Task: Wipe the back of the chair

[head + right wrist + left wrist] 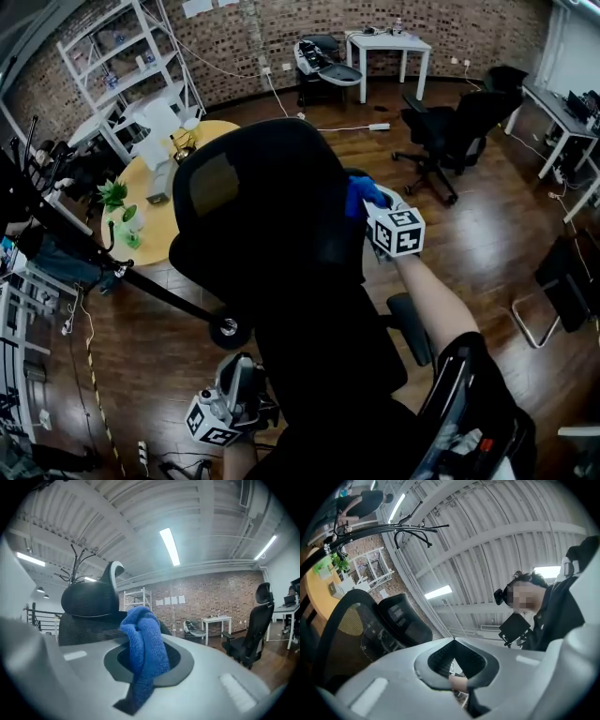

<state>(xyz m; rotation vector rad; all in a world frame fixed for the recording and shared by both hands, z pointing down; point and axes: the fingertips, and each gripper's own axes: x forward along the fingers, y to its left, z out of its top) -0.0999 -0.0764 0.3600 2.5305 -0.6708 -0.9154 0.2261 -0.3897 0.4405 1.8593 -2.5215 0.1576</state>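
Two tools in play here, and only one is at the chair (272,216). The right tool (377,211) is clamped on a blue cloth (364,194). That cloth sits high up at the right edge of the chair's back, touching it or as good as; I can't swear to contact from the head view. In the right gripper view the cloth is bunched up between the jaws and droops down over the front of the tool. The black mesh headrest (89,599) is just behind it.

The left tool (246,389) is way down low by the chair's left side, well apart from the cloth. It's tipped up toward the ceiling, jaws together, nothing between them.

The chair itself is all black and fills the middle of the head view. It stands on a dark wood floor (487,244), and one armrest (411,328) sticks out on the right.

Beyond it on the left is a round yellow table (164,239) with a little green plant (114,194) on it. A white shelf (131,66) stands behind that, against the brick wall. Another black chair (450,131) is off to the right, well apart.
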